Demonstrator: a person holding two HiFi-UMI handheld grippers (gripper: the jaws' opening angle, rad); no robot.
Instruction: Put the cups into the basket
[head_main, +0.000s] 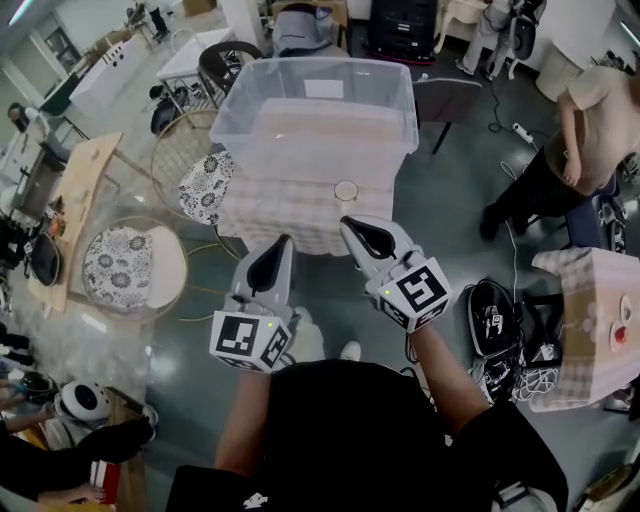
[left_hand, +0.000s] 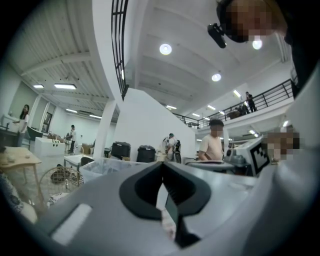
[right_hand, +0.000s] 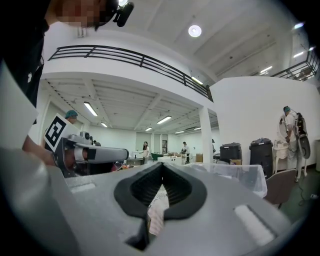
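**Both grippers closed and empty at the table edge; cup outside the bin**

Head view: I hold my left gripper (head_main: 284, 240) and my right gripper (head_main: 347, 223) side by side and level. Their tips point at the near edge of the table (head_main: 262, 225), which is covered by a checked cloth (head_main: 300, 208). A clear plastic bin (head_main: 246, 112) stands on the cloth and takes up most of the tabletop. One pale cup (head_main: 346, 190) stands upright on the cloth, just in front of the bin's near wall and outside it. The cup is just beyond the tip of my right gripper and apart from it; my left gripper is further from the cup, off to its left. A round wicker chair with a patterned cushion (head_main: 120, 268) stands on the floor to the left of the table.

Left gripper view: the two dark pads (left_hand: 144, 189) of my left gripper (left_hand: 163, 170) meet at their tips with nothing held between them. Only checked cloth shows through the slit lower down. The bin (left_hand: 102, 167) lies beyond, to the left.

Right gripper view: the jaws of my right gripper (right_hand: 161, 169) are likewise pressed together and empty. The bin (right_hand: 240, 175) lies beyond, to the right
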